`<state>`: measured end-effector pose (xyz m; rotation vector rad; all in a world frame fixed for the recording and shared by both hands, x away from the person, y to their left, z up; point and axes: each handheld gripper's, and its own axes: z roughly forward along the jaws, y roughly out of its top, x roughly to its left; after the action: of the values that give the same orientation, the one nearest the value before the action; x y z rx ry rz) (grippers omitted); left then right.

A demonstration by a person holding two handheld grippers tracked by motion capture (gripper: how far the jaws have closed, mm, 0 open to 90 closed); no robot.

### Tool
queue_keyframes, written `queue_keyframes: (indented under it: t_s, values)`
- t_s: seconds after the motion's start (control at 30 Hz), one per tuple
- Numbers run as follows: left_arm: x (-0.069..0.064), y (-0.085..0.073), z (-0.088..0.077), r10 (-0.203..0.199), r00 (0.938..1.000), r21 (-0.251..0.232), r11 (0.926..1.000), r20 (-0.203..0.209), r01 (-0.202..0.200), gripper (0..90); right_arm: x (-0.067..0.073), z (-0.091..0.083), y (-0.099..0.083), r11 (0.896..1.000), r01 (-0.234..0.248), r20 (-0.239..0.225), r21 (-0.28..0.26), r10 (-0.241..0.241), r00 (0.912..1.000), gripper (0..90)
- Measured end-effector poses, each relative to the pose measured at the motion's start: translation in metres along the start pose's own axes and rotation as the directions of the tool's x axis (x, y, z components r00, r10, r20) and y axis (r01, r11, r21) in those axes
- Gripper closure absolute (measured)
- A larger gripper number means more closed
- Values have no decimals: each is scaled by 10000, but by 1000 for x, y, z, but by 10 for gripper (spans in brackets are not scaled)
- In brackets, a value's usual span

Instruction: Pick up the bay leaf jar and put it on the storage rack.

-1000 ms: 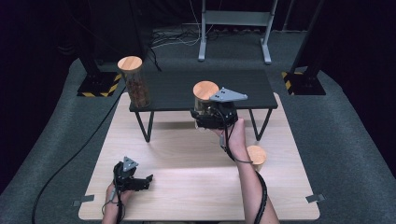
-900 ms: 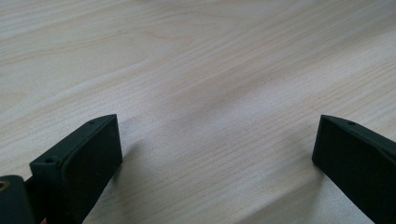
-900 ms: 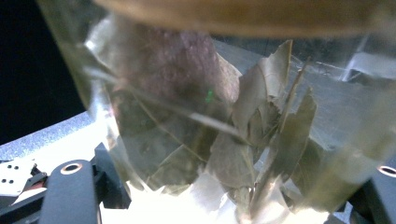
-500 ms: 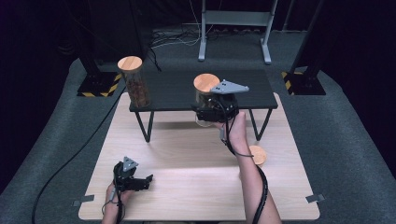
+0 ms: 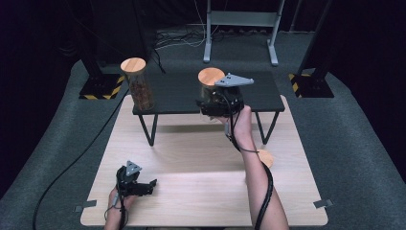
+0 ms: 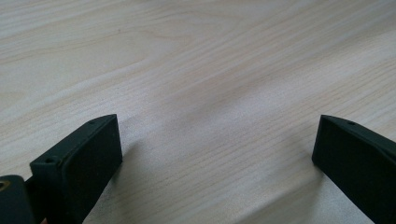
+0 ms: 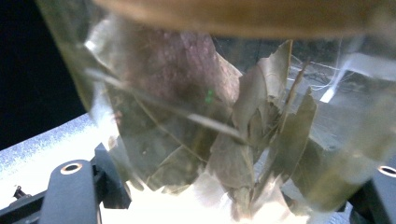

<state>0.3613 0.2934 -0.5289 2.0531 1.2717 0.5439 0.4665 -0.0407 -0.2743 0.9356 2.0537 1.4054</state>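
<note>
A glass jar [image 7: 224, 116] of dried leaves with a round wooden lid [image 5: 211, 76] is held in my right gripper [image 5: 212, 104], which is shut on its lower body. In the high view it hangs upright over the front part of the low black table [image 5: 177, 93]. The right gripper view shows the leaves close up between my black jaws. A second lidded jar [image 5: 137, 85] with brown contents stands on the black table's left end. My left gripper [image 5: 150, 185] rests at the near left of the wooden tabletop [image 6: 210, 70], open with nothing between its jaws.
A round wooden disc [image 5: 266, 158] lies on the wooden tabletop [image 5: 191, 191], partly behind my right forearm. The black table stands on thin legs at the tabletop's far side. Stands and cables sit on the grey floor beyond.
My right gripper has carried the leaf jar upward and farther away, over the black table. The left gripper has stayed put.
</note>
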Motion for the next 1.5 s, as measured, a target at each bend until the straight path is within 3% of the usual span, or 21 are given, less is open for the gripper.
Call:
queue_keyframes:
  t_s: [1.5]
  values:
    - [0, 0, 0, 13, 10000, 1, 10000, 29, -13, 11, -33, 38, 15, 9962, -445, 670, 749, 395, 9970, 248]
